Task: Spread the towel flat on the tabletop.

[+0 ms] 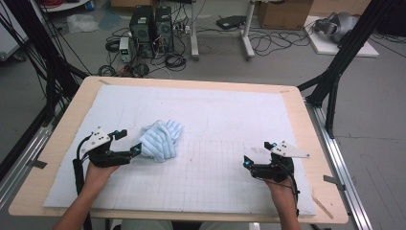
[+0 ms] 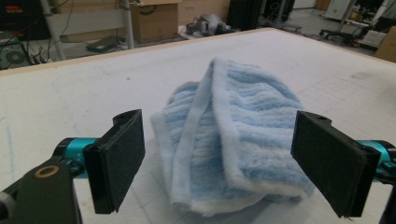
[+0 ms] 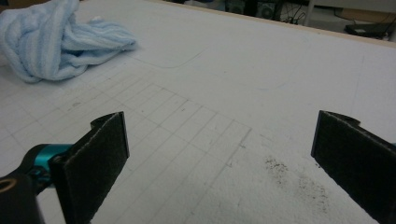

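A crumpled light-blue towel (image 1: pixel 161 139) lies in a heap left of the middle of the white gridded mat (image 1: pixel 215 120). My left gripper (image 1: pixel 130 142) sits just left of it, open, jaws pointing at the heap. In the left gripper view the towel (image 2: pixel 233 135) bulges between and just beyond the two black pads (image 2: pixel 119 158), apart from them. My right gripper (image 1: pixel 256 154) rests at the right front of the mat, open and with nothing in it. Its own view has the towel (image 3: pixel 56 42) far off at the upper left, and its pads (image 3: pixel 93 161) stand wide over bare mat.
The mat covers a wooden table (image 1: pixel 57 143) whose edges show all round. Beyond the far edge are computer towers (image 1: pixel 151 24), cables and table legs on the floor. Black frame poles (image 1: pixel 335 72) stand at both sides. Dark smudges (image 3: pixel 289 177) mark the mat near my right gripper.
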